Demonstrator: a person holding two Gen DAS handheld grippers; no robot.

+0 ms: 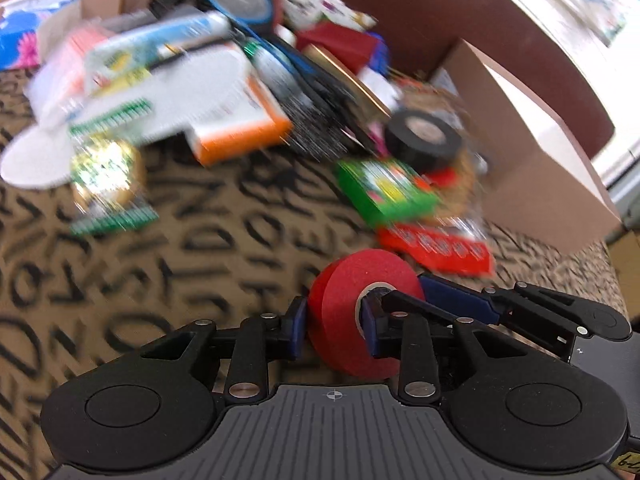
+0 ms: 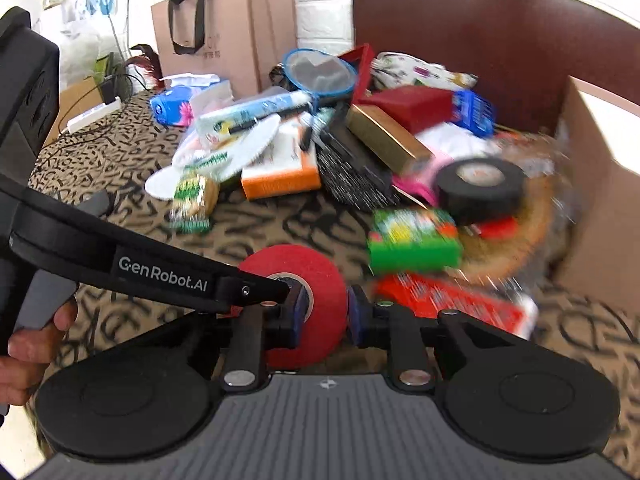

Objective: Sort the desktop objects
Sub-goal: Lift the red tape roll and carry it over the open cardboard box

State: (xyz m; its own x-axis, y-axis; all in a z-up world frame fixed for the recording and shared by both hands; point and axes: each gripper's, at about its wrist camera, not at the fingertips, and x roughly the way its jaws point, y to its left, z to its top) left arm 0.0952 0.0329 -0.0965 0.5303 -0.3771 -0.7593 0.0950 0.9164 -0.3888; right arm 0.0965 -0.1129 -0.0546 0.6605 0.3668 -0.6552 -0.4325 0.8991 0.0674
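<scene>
red tape roll (image 1: 356,320): standing on edge right at the near side of the table, pinched from both sides, so both grippers have it at once
left gripper (image 1: 334,326): fingers nearly closed on the red roll, one blue pad (image 1: 298,326) flat on its outer face, the other pad at the core hole
right gripper (image 2: 322,314): same deal from its side, fingers drawn in tight on the roll (image 2: 300,300), one pad on the face and one at the core
crossing: in the right wrist view the left tool's arm (image 2: 132,264) slants in from the left and its tip meets the roll's core, so the two tools are touching close there
open room: patterned tablecloth (image 1: 168,256) is bare to the left of the roll and in front of the pile
clutter edge: green box (image 2: 414,242) and red flat pack (image 2: 452,300) sit just beside the roll on the right; black tape roll (image 2: 480,184) behind them
right boundary: cardboard box (image 1: 536,160) walls off that side
back: brown paper bag (image 2: 228,28) with black handles
readable text: "GenRobot.AI" on the left tool's arm; the cloth has big black letters, too blurred to read, same for the package labels
</scene>
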